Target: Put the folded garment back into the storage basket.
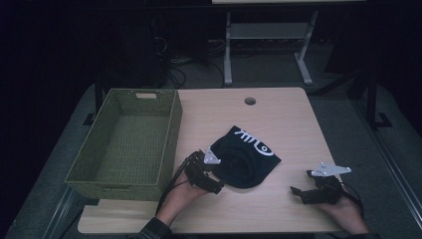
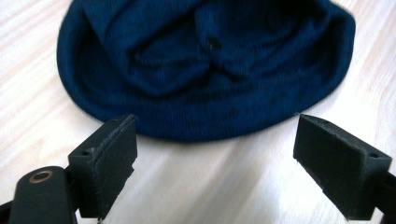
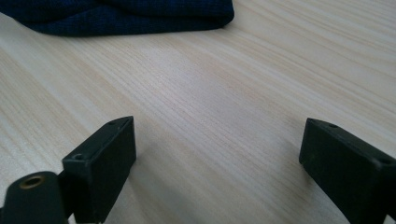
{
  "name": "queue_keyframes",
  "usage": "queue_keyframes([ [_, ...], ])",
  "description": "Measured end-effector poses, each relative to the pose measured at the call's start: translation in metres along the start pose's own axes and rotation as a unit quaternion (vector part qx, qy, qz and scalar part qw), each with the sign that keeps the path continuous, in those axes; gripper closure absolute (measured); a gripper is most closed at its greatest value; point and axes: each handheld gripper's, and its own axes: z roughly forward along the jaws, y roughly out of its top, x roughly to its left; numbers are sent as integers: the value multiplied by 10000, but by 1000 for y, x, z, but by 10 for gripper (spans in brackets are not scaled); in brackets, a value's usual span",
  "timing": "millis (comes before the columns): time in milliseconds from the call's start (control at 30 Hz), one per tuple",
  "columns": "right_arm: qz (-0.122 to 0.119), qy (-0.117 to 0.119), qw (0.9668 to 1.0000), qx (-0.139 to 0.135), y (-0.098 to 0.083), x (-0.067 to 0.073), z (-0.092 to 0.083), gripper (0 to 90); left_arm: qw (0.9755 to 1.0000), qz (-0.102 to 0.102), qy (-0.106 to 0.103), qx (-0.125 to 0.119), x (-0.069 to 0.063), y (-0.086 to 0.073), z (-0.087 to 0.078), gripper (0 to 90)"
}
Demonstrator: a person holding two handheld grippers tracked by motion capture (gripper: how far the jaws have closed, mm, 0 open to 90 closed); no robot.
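A dark navy knit beanie with white lettering lies near the middle of the table, toward its front half. The left gripper sits just beside the beanie's near-left edge, jaws spread wide with nothing between them; in the left gripper view the beanie's rolled rim lies just beyond the pads. The right gripper rests near the table's front right corner, jaws apart over bare wood, well clear of the beanie. A green woven basket stands along the left edge, overhanging it.
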Motion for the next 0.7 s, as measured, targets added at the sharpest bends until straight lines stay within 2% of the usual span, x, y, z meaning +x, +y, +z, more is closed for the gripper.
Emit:
queue_keyframes([
  [167,-1,0,10000,0,0,0,0,105,9999,107,9,24,1,16,5,131],
  [200,-2,0,10000,0,0,0,0,105,10000,67,-30,54,1,19,6,133],
  [333,-1,0,10000,-1,0,0,0,105,9997,119,-67,193,3,26,11,136],
  [467,-2,0,10000,0,0,0,0,105,9991,161,-125,381,4,36,22,156],
  [600,-2,0,10000,0,0,0,0,105,9985,189,-155,494,3,41,29,165],
  [700,-2,0,10000,0,0,0,0,105,9978,194,-178,614,4,44,41,185],
])
